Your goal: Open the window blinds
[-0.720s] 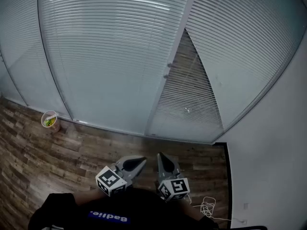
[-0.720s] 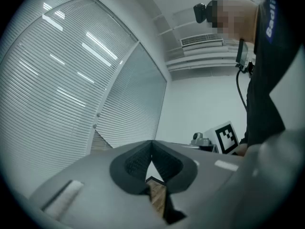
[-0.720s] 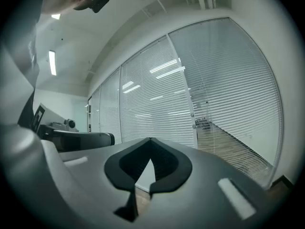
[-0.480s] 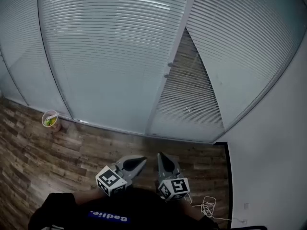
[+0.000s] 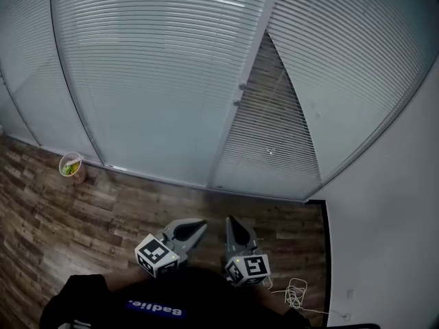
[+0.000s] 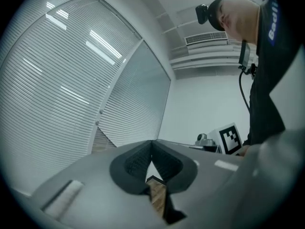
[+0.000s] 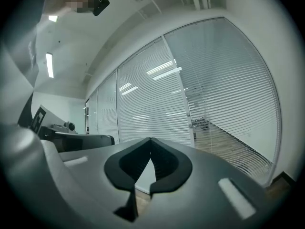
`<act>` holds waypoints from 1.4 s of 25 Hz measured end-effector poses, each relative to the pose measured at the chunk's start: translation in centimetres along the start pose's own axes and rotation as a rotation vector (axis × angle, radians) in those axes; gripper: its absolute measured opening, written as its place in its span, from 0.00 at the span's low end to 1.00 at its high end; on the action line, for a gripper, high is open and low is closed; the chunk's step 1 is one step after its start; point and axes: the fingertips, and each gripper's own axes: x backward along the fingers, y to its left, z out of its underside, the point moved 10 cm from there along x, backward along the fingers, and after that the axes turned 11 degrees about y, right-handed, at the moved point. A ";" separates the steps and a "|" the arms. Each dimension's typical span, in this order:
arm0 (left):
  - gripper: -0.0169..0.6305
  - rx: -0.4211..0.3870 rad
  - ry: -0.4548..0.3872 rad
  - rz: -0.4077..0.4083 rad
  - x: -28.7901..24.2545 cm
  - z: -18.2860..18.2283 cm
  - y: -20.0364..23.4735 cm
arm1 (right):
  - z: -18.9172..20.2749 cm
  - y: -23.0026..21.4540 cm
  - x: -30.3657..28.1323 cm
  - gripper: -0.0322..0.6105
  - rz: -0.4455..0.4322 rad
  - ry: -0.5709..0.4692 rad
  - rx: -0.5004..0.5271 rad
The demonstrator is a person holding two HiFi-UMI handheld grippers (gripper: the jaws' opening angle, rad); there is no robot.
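White slatted blinds (image 5: 158,74) cover the glass wall ahead, with their slats shut. Right of a pale frame post (image 5: 240,108) one wedge-shaped section (image 5: 267,122) looks darker, and wood floor shows through it. Two small knobs (image 5: 241,86) sit on that post. Both grippers hang low in front of the person's body, well short of the blinds. My left gripper (image 5: 201,223) is shut with nothing between its tips (image 6: 152,142). My right gripper (image 5: 230,221) is likewise shut and empty (image 7: 150,139). The blinds also fill the left gripper view (image 6: 62,89) and the right gripper view (image 7: 157,104).
A small cup (image 5: 71,167) with something green in it stands on the wood floor (image 5: 82,218) by the glass at left. A coil of white cord (image 5: 296,295) lies on the floor at lower right. A plain white wall (image 5: 391,218) closes the right side.
The head view has shifted slightly, so the blinds sit a little higher in the picture. Both grippers stay shut and in nearly the same place.
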 end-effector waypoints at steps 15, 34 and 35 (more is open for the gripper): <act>0.03 0.018 -0.002 -0.078 -6.7 0.5 -2.3 | 0.9 -7.3 0.9 0.05 -0.047 0.014 0.000; 0.03 0.017 -0.034 0.037 -8.8 -4.9 12.9 | -5.3 -7.1 -13.5 0.05 0.062 0.027 0.042; 0.03 0.014 -0.036 0.042 -8.7 -5.3 14.1 | -5.8 -6.9 -14.7 0.06 0.069 0.028 0.049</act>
